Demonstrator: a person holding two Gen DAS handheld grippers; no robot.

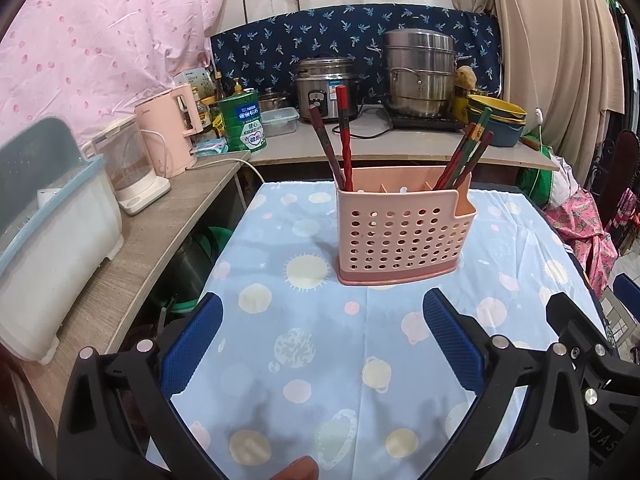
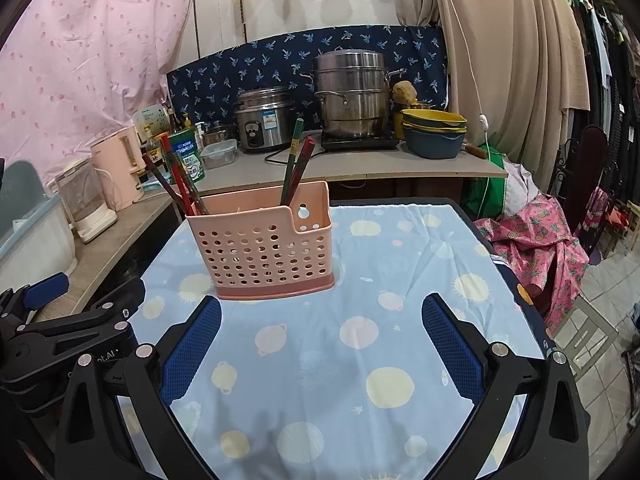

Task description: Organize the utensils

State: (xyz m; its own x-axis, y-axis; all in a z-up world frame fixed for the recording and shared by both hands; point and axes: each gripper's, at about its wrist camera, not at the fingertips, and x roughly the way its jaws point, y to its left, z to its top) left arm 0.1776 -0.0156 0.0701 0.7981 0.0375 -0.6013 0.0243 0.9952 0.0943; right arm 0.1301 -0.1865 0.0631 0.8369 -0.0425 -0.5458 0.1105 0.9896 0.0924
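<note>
1. A pink utensil holder (image 1: 402, 232) stands upright on the table, on a pale blue tablecloth (image 1: 304, 340) printed with suns and planets, ahead of both my grippers and well clear of them.
2. Chopsticks stand at both ends of the holder: two dark red ones (image 1: 340, 140) lean out of the left end, and a red and green bunch (image 1: 466, 152) leans out of the right end. The middle compartments are hard to read from here.
3. My left gripper (image 1: 324, 344) hangs over the cloth with its blue pads (image 1: 454, 340) spread as wide as they go, nothing between them.
4. My right gripper (image 2: 322, 344) sits just beside it, pads (image 2: 192, 344) equally far apart, and holds nothing; only bare cloth shows in the gap.
5. Behind the table, a counter (image 2: 360, 164) carries a rice cooker (image 2: 264, 120), a stacked steel steamer pot (image 2: 352, 92) and nested bowls (image 2: 434, 132); a pink kettle (image 1: 168, 128) stands on the side shelf at left.
</note>
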